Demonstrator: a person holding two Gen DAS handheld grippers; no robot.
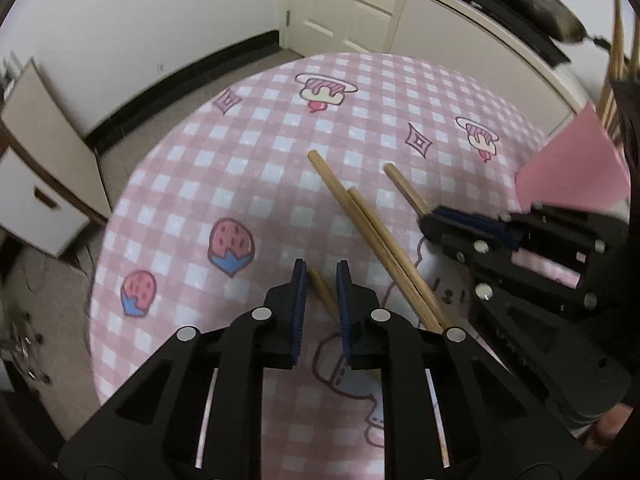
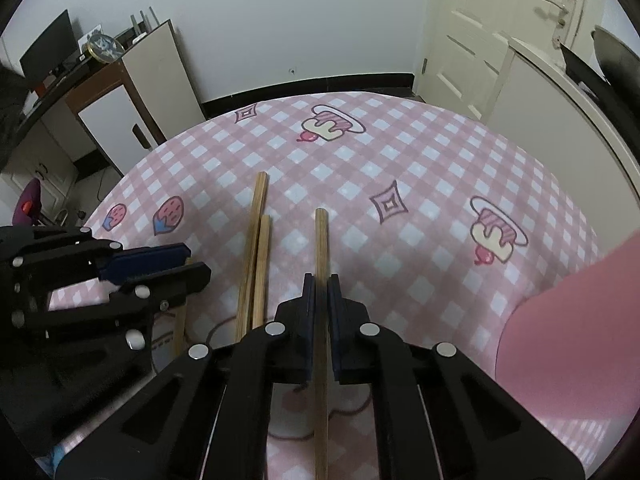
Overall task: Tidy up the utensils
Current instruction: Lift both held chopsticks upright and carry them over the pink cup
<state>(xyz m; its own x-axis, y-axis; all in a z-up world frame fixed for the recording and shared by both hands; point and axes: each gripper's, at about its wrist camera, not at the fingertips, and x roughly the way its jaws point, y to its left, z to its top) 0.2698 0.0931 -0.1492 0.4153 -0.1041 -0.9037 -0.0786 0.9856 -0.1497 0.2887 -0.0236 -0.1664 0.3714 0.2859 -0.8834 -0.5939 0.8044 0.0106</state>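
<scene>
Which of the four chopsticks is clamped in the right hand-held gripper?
The lone chopstick right of the touching pair, running between the right hand-held gripper pads. The fourth lies at the left hand-held gripper.

Chopsticks (image 2: 254, 264) on table (image 2: 420, 152), side by side

The left gripper's (image 1: 320, 276) fingers hid the near end of a chopstick (image 1: 323, 294). At three o'clock, a pink sheet (image 2: 568, 344) ran off the frame edge. The cabinet (image 1: 44, 200) at nine o'clock was blurred.
</scene>
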